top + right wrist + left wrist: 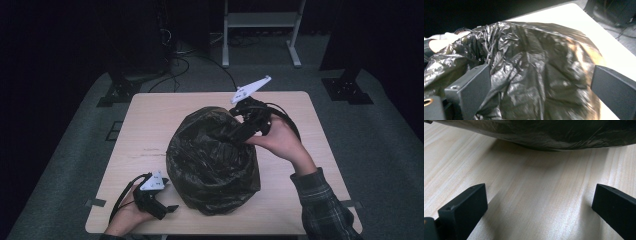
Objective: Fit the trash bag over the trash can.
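My right gripper (248,116) sits at the far right top of the black plastic bag (212,160), tipped down into the crumpled film. In the right gripper view its jaws stand wide apart with the bag's (536,75) wrinkled surface spread between them; the film lies against the inner face of the one jaw, but I see nothing pinched, so I read it as spread open and holding nothing. My right hand (280,140) wraps the grip just right of the bag, the plaid sleeve (325,207) trailing back to the near edge.

My left gripper (167,202) rests low on the table (145,130) at the near left, just beside the bag's lower left bulge. In the left gripper view its jaws are also wide apart over bare wood (531,202), empty, with the bag's (544,132) underside curving across ahead of them and casting a shadow on the boards.

The bag stands bulging in the middle of the table, filling most of the space between my two tools and blocking any straight line from one to the other.

Beyond the table's far edge lie a white frame (260,30), dark stand feet (117,92) and loose cables (200,62) on the grey floor.
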{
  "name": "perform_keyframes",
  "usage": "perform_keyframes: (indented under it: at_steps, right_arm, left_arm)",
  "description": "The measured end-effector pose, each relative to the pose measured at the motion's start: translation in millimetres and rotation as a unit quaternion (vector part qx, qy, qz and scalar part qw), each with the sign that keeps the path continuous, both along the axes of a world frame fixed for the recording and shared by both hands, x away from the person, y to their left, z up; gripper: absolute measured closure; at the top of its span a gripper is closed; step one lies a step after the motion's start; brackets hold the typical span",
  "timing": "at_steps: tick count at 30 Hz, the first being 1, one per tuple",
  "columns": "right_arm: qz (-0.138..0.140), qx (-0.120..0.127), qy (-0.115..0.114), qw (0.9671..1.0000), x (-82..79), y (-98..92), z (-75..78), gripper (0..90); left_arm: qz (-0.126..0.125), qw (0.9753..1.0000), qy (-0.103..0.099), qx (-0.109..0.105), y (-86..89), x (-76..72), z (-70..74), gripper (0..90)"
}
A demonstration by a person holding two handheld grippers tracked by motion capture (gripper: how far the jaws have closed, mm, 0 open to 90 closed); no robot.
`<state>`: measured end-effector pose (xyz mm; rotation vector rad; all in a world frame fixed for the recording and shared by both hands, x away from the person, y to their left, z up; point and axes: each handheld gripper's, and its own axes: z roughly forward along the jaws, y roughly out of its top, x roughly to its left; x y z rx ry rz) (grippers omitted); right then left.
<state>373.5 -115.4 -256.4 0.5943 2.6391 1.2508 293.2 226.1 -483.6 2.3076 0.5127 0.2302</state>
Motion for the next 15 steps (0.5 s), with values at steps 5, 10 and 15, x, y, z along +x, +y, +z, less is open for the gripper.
perform_keyframes:
  at_steps: [5, 10, 15]
  right_arm:
    - [-0.019, 0.02, -0.004, 0.9996, -4.3, -23.5, 0.2, 2.3]
    - [-0.042, 0.032, -0.015, 0.9985, -13.0, -53.2, -5.8, 2.3]
    - [-0.059, 0.039, -0.018, 0.9973, -21.4, -76.0, -15.7, 2.3]
  left_arm:
    - [0.0, 1.0, 0.0, 0.0, 0.0, 0.0, 0.0, 0.0]
    - [0.0, 1.0, 0.0, 0.0, 0.0, 0.0, 0.0, 0.0]
    - [0.0, 1.0, 0.0, 0.0, 0.0, 0.0, 0.0, 0.0]
